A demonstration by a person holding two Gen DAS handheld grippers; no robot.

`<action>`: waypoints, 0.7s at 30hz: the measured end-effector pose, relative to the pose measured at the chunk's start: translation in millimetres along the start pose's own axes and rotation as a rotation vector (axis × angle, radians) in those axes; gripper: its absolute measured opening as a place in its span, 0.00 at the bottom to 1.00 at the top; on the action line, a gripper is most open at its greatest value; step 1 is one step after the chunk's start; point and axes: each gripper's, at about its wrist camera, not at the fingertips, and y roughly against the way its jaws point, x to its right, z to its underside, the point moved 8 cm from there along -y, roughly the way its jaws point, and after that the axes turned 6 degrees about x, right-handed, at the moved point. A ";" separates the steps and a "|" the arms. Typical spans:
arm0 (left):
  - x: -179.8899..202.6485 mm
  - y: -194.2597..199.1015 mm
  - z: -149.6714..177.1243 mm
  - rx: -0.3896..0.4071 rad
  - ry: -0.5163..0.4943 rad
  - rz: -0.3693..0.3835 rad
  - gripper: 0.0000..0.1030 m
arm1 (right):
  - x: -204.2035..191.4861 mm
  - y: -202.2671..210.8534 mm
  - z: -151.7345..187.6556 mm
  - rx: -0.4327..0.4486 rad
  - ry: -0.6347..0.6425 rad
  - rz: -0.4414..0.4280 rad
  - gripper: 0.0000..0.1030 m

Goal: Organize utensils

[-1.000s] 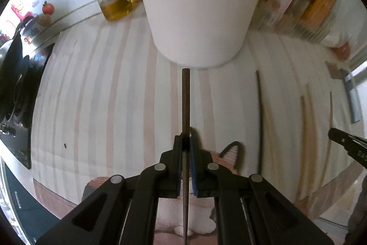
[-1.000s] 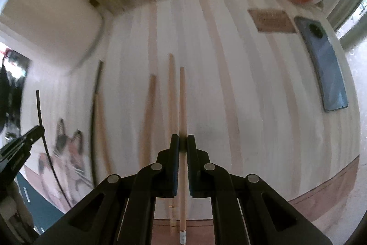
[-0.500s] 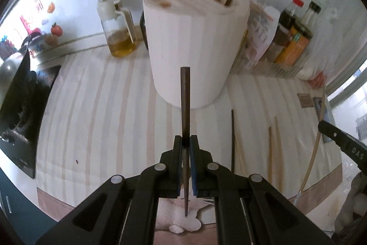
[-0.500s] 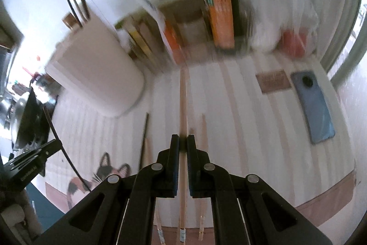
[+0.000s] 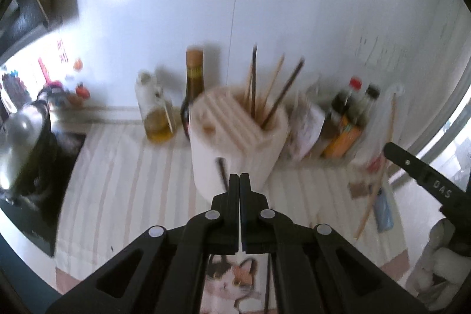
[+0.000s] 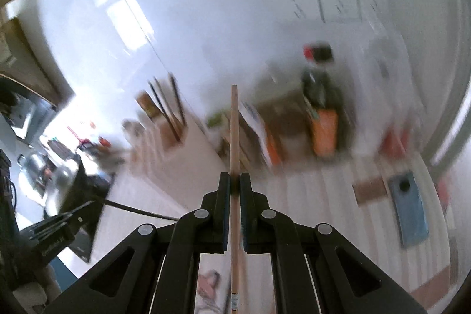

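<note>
My left gripper (image 5: 239, 177) is shut on a dark chopstick (image 5: 221, 170), whose tip tilts up to the left in front of the white utensil holder (image 5: 235, 149). The holder has several chopsticks (image 5: 272, 91) standing in it. My right gripper (image 6: 234, 181) is shut on a light wooden chopstick (image 6: 234, 131) that points up and forward. In the left wrist view the right gripper (image 5: 426, 178) shows at the right with its light chopstick (image 5: 379, 167). In the right wrist view the left gripper (image 6: 56, 228) shows at the lower left with the dark chopstick (image 6: 135, 209). Both views are blurred.
An oil jug (image 5: 153, 114), a dark bottle (image 5: 192, 90) and sauce bottles (image 5: 350, 122) stand by the wall. A stove with a pot (image 5: 23, 143) is at the left. A blue phone (image 6: 410, 211) lies on the striped mat at the right. A cat-print mat (image 5: 232, 281) lies near me.
Both grippers have risen and tilted up with their chopsticks; the holder now looks smaller and lower. The dark chopstick has tilted to the left in the left gripper.
</note>
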 end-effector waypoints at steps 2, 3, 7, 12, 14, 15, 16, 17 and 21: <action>0.5 6.7 -15.4 0.032 0.007 0.008 0.00 | -15.4 2.0 -22.6 0.044 0.018 -0.024 0.06; 0.6 9.5 -22.1 0.044 0.008 0.012 0.00 | -21.5 2.3 -31.3 0.061 0.025 -0.032 0.06; -13.4 13.0 -29.7 0.061 0.035 0.011 0.00 | -45.2 -3.5 -55.5 0.080 0.055 -0.061 0.06; -63.6 -27.2 27.4 -0.109 0.219 -0.014 0.23 | -40.9 -25.4 -25.7 -0.023 0.031 -0.059 0.06; -84.6 -47.8 55.7 -0.177 0.287 -0.044 0.45 | -28.3 -40.5 6.7 -0.102 0.003 -0.034 0.06; -98.4 -64.1 75.7 -0.227 0.342 -0.059 0.45 | -21.1 -48.1 22.7 -0.136 -0.011 -0.023 0.06; -105.4 -75.0 87.7 -0.262 0.373 -0.063 0.45 | -13.1 -55.3 38.7 -0.167 -0.017 -0.001 0.06; -115.4 -92.2 104.9 -0.312 0.412 -0.085 0.45 | -4.9 -62.6 53.3 -0.197 -0.029 0.021 0.06; -123.4 -136.1 135.9 -0.377 0.450 -0.126 0.45 | 27.7 -91.4 105.7 -0.307 -0.074 0.111 0.06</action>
